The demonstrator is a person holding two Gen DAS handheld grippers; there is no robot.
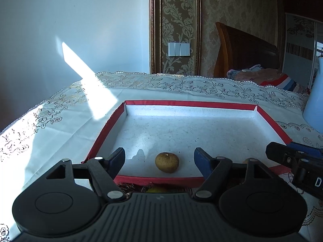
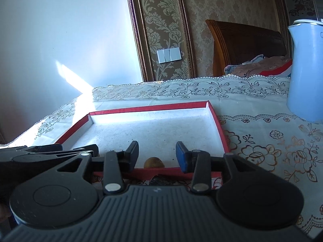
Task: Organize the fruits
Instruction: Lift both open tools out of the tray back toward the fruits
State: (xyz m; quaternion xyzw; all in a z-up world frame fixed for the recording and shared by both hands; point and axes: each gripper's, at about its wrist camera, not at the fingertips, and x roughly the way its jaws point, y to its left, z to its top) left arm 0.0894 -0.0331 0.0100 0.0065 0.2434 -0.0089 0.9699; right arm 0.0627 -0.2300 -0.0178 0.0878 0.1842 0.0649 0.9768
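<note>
jaws: both grippers open, empty | fruit in red-rimmed tray | kettle right

Tray: red rim, white speckled inside. Fruit btwn left tongs: yellow-brown. Cloth: white, floral print. Jug far right: pale blue.

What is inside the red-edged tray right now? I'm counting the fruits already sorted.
One brown fruit lies inside the red-edged tray, near its front wall. The rest of the visible floor is bare; the gripper bodies cover the front corners.
</note>
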